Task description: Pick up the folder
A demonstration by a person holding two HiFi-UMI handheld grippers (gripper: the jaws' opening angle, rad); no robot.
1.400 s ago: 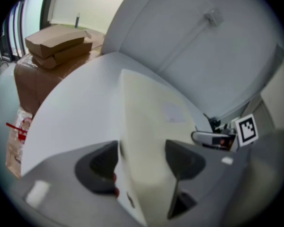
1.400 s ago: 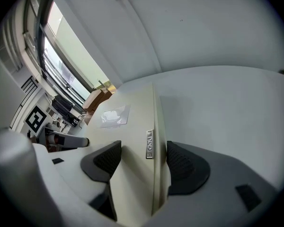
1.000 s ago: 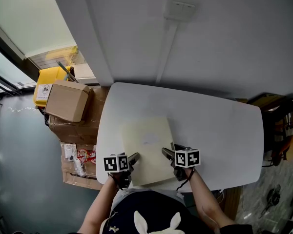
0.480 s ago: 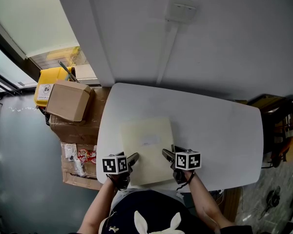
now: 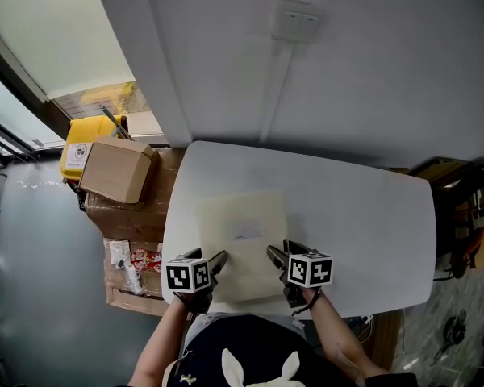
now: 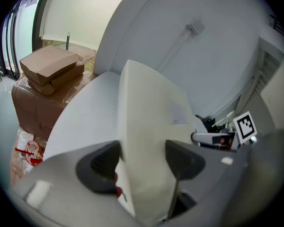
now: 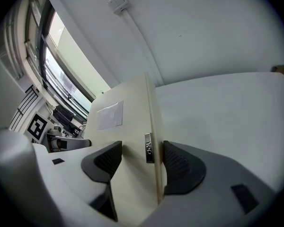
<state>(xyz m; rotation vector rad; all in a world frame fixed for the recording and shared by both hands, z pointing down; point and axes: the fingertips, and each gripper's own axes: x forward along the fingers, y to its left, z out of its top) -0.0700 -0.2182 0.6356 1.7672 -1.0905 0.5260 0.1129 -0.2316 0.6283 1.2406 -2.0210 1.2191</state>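
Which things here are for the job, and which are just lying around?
For the job: folder, left gripper and right gripper, both shut on it.
Just lying about: cardboard box, yellow container, packets beside the table.

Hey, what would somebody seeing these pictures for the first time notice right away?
The cream folder lying on the white table, with the left gripper and the right gripper each clamped on its near edge. Next, the brown cardboard box on a stack left of the table, beside a yellow container.
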